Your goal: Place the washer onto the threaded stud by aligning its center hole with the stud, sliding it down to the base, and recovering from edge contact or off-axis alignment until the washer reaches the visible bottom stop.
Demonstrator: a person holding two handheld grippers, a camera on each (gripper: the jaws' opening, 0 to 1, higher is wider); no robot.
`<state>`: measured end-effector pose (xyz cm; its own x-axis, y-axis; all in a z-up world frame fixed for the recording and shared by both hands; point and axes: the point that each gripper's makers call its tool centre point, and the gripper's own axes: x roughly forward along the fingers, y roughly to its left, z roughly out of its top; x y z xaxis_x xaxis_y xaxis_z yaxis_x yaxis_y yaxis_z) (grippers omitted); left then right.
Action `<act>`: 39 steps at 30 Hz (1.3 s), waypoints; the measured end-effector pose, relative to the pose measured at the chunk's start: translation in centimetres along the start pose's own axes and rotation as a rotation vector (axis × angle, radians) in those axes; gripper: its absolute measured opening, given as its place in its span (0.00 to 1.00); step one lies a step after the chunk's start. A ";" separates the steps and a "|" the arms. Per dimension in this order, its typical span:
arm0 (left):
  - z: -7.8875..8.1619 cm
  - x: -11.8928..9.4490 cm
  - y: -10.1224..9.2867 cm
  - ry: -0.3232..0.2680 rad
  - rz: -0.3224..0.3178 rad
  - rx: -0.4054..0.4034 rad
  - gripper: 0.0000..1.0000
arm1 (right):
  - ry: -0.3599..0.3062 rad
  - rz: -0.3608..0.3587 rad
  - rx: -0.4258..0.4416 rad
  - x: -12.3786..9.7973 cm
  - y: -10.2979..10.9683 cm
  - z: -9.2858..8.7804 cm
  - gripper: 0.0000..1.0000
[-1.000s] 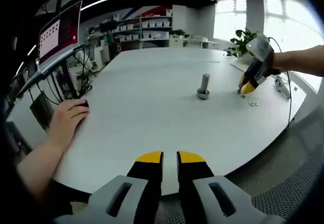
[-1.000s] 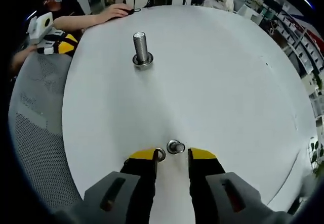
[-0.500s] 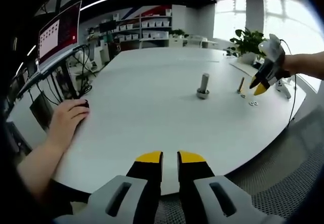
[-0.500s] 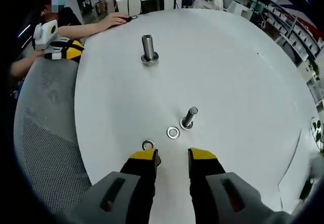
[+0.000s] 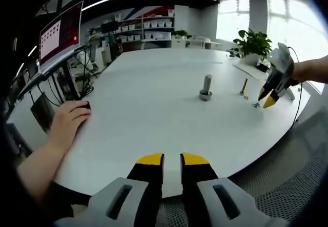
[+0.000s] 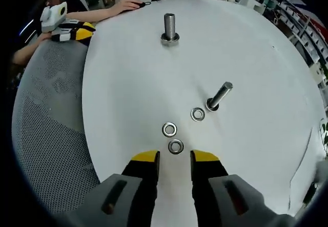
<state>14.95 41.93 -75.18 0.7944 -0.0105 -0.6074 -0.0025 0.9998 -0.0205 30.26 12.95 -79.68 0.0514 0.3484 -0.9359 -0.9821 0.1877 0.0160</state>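
Steel flat washer [image 6: 176,146]: lies on white round table [image 6: 256,58], just ahead of our right gripper [image 6: 175,157], jaws spread, empty. Two more washers [image 6: 169,129] [image 6: 198,114] beside. Thin upright stud [image 6: 219,96] near; thick threaded stud [image 6: 170,28] far. Left gripper [image 5: 171,159]: jaws narrowly parted, idle. We advise pinching rim, keeping hole clear.

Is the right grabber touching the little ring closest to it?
Apart. In the right gripper view, white table shows between the right gripper and the nearest washer.
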 end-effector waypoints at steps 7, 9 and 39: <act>-0.1 0.0 0.0 0.006 0.004 0.003 0.11 | 0.030 -0.002 -0.045 0.3 -0.2 0.4 0.26; -0.2 0.0 0.0 0.011 0.004 0.006 0.11 | 0.071 -0.003 -0.074 0.4 -0.1 0.3 0.26; -0.3 0.0 0.1 0.013 0.007 0.003 0.11 | 0.137 -0.019 -0.116 0.6 0.5 0.5 0.22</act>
<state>14.77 42.01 -75.38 0.7861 -0.0034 -0.6181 -0.0065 0.9999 -0.0138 29.85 13.74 -80.04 0.0528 0.2161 -0.9749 -0.9959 0.0831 -0.0355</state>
